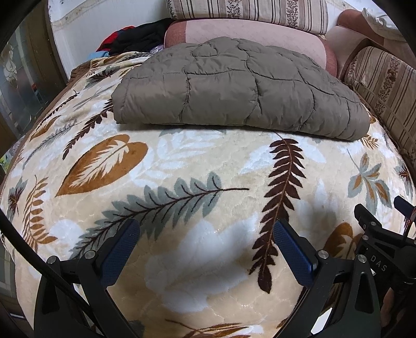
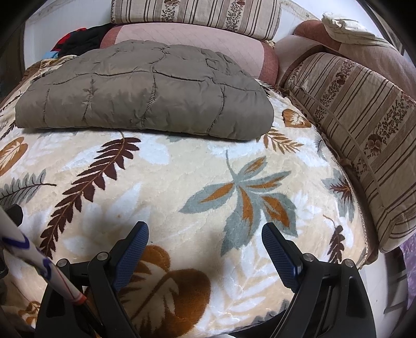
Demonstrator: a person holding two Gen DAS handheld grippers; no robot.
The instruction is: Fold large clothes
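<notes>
Room, left wrist view: leaf-print blanket (image 1: 208,166) covers the bed under me, with striped cushions (image 1: 247,13) and a pink bolster (image 1: 234,31) stacked at the back.
Coat, left wrist view: the quilted brown coat (image 1: 234,85) lies at the far side of the blanket, already in a flat, tidy rectangle, its near edge facing me.
Left tongs: my left gripper (image 1: 208,249) hovers over bare blanket, fingers spread wide, nothing between them, well apart from the coat.
Neighbour: part of the other tool (image 1: 377,241) shows at the lower right.
Room, right wrist view: same blanket (image 2: 182,182), with a long striped cushion (image 2: 364,124) along the right edge.
Coat, right wrist view: the coat (image 2: 145,93) sits up and to the left, its right corner rounded and slightly puffed.
Right tongs: my right gripper (image 2: 205,249) is released too, empty, above the blanket and short of the coat.
Step, as I judge it: the fold looks nearly finished; I would either halve it once more or leave it.
Doing it well: I would reach both tools evenly to the near corners, pinch every layer together, and lift in step so the slippery padding does not slide apart.
</notes>
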